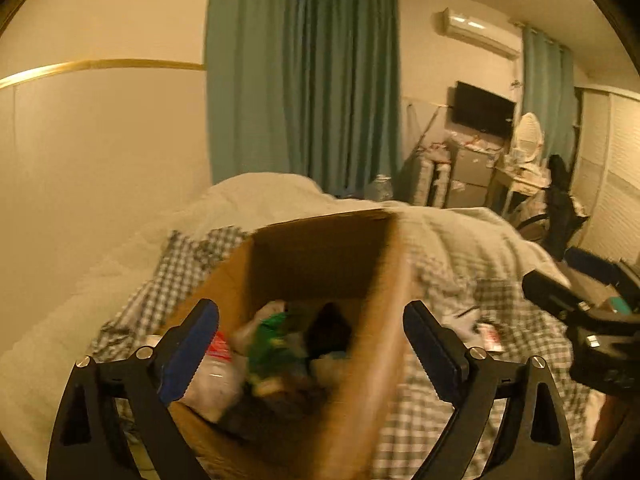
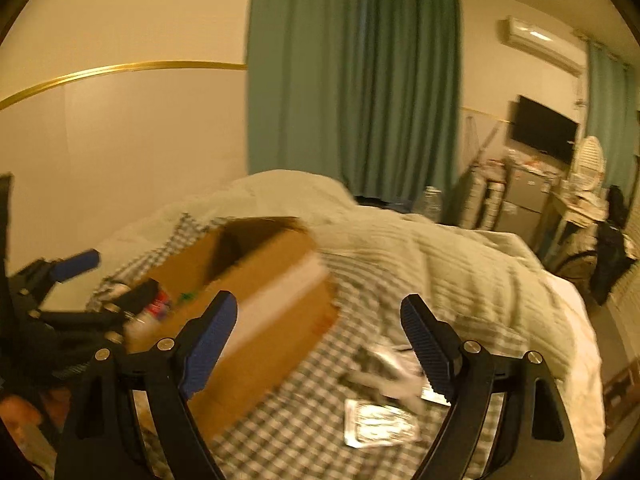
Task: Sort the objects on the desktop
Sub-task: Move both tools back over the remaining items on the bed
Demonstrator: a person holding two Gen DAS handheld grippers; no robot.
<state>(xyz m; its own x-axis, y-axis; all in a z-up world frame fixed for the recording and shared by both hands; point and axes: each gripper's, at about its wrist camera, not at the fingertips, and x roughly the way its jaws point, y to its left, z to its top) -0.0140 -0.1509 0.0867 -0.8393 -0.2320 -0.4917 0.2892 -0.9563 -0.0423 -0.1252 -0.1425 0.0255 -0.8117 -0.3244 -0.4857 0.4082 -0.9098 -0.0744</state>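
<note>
With both tongs spread and empty, we hold our left gripper (image 1: 310, 352) over the cardboard box (image 1: 320, 256), while the flat foil packet (image 2: 380, 426) lies on the checked sheet (image 2: 288, 408) just below our nearer right gripper (image 2: 320, 344).

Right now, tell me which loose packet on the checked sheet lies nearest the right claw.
The flat silvery packet, low between the right claw's fingers. The white crumpled one lies farther up the checked sheet, toward the quilt.
</note>
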